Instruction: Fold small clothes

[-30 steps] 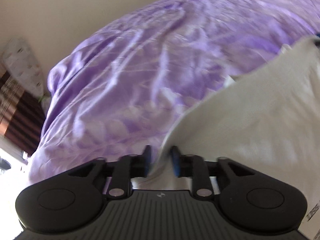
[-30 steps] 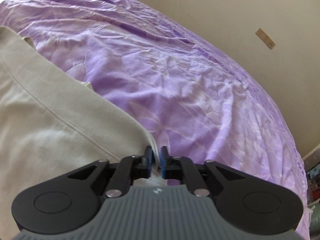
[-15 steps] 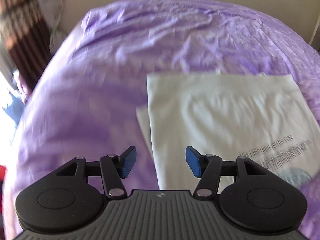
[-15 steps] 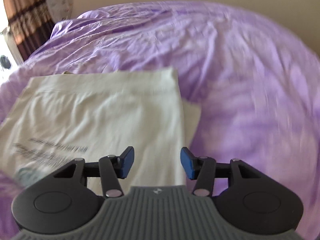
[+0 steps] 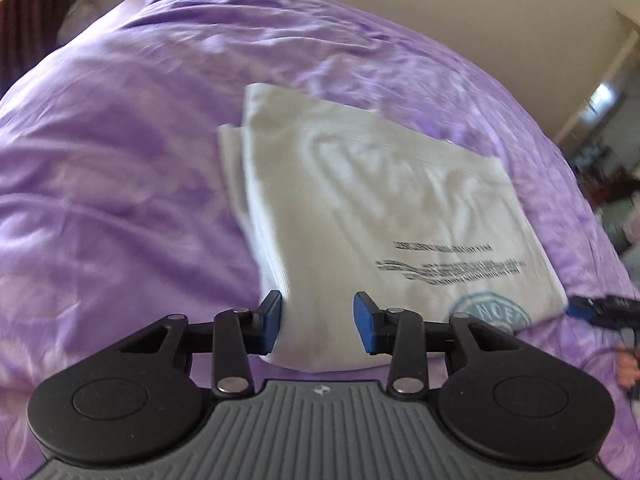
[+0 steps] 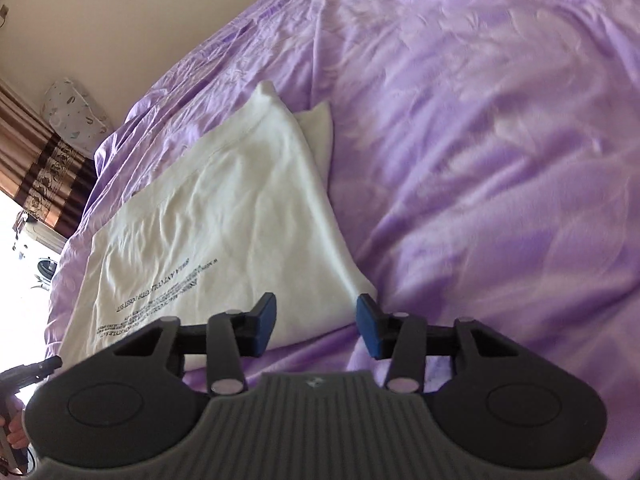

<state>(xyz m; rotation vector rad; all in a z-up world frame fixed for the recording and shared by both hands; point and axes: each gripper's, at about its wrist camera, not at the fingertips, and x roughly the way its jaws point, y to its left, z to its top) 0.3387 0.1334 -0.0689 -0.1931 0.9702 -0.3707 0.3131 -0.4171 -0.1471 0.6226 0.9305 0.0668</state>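
**White printed cotton garment lies folded once, both near corners unheld**

The white printed cotton garment (image 5: 360,208) lies flat mid-bed on the wrinkled purple satin bedspread (image 5: 120,200). Our left gripper (image 5: 318,326) and right gripper (image 6: 316,328) have just been closing, yet both stand half open, pads short of the cloth, gripping nothing. We judge the next fold needs both near corners pinched together and lifted evenly. Blur smears the print, and the lower layer shows only as a sliver.

The white shirt (image 5: 372,208) lay folded into a flat rectangle on the purple sheet (image 5: 120,184), black print and a teal stamp at its near right.
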